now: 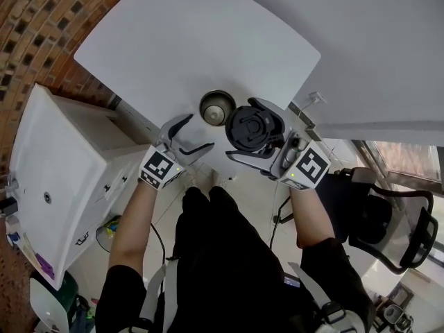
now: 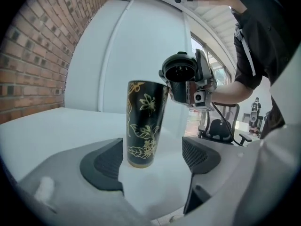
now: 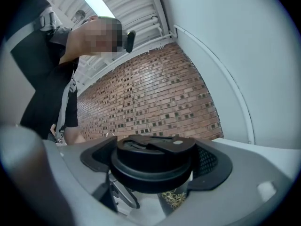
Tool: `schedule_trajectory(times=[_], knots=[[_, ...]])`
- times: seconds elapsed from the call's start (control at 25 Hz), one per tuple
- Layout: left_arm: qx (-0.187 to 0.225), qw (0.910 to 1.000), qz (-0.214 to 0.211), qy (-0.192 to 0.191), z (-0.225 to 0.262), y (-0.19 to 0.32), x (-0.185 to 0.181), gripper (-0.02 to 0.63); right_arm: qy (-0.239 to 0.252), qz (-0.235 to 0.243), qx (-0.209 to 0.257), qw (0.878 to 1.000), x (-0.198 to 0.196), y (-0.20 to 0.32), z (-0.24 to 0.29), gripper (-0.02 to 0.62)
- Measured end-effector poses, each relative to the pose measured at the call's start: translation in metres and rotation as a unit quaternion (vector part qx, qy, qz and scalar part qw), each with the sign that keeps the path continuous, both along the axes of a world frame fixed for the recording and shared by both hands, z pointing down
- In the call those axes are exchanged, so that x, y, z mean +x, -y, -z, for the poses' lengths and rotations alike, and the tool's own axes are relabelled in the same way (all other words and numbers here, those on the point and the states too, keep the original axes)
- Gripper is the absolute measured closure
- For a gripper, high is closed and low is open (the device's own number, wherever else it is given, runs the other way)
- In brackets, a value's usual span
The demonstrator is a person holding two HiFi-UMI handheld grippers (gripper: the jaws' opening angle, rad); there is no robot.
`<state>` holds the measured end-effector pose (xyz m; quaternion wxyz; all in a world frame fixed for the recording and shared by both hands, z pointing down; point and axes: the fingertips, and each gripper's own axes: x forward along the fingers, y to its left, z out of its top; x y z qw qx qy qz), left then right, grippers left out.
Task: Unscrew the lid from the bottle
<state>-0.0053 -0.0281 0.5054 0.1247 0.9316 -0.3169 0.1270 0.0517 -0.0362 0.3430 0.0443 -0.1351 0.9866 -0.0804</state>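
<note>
Black lid (image 1: 248,127), clasped by right gripper (image 3: 155,166), is held off the open bottle (image 2: 145,126) on a white table (image 1: 173,40). Left gripper (image 1: 198,132) is spread and empty, near the bottle. Brick wall (image 1: 35,19) is seen beyond.

Centre frame, upright on bench (image 1: 187,40): bottle (image 1: 217,107). Just right of it, lid (image 1: 251,128) held in right tongs (image 1: 241,128); left tongs (image 1: 200,131) lower left.

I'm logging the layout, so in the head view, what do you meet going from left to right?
White cabinet → left claw → bottle → lid, held in the right claw → office chair.
</note>
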Motion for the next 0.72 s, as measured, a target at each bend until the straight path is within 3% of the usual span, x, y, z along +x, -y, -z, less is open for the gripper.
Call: schedule_trajectory(times=[0.32,0.56,0.64,0.72], knots=[[0.007,0.9962,0.032,-0.081,0.088,-0.046,0.005,0.206,-0.006,0.021,0.034,0.999,0.006,-0.056,0.060,0.124],[0.047,0.9945,0.023,-0.091,0.136,-0.069,-0.009,0.236,-0.002,0.003,0.061,0.998,-0.005,-0.084,0.088,0.124],[0.059,0.9941,0.025,-0.088,0.149,-0.088,-0.017,0.322,-0.002,-0.005,0.061,0.998,-0.010,-0.102,0.094,0.124],[0.072,0.9928,0.036,-0.088,0.162,-0.108,-0.029,0.509,-0.004,-0.015,0.062,0.998,-0.016,-0.124,0.099,0.124]])
